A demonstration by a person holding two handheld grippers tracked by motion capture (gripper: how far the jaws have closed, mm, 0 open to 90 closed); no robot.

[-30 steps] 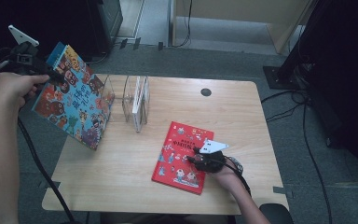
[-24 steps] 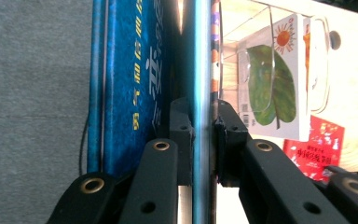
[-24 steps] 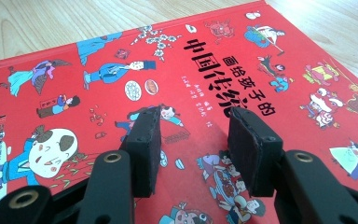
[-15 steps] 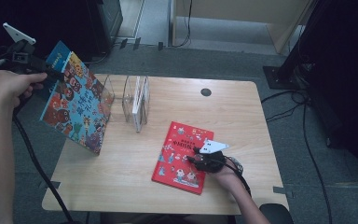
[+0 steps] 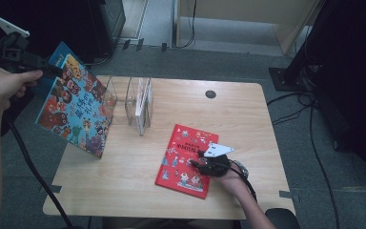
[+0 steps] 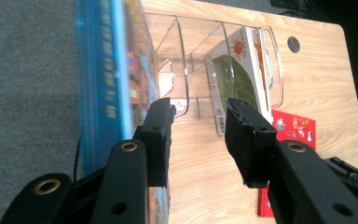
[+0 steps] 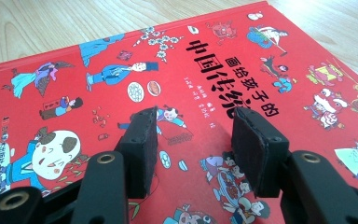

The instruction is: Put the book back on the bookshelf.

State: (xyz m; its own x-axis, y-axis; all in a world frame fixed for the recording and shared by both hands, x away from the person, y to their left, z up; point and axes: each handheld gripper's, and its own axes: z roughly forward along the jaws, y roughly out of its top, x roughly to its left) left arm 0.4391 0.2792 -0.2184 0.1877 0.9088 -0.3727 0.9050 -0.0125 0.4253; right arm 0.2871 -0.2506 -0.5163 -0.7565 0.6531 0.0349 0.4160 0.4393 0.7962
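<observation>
The blue picture book (image 5: 76,109) stands tilted at the table's (image 5: 248,109) nine-o'clock edge, just beside the clear organizer (image 5: 133,102). The left hand-held gripper (image 5: 52,70) is at its top; its jaws have just been opening, and the book lies beside them, not between. The right hand-held gripper (image 5: 198,160) rests apart over the red book (image 5: 183,162). Both books look stiff, thin and glossy; they are best pinched at an edge near the spine.

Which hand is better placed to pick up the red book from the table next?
Right. The right gripper is directly over the red book with open jaws. The left gripper, whose jaws have just been opening with nothing between them, is far off beside the blue book.
</observation>
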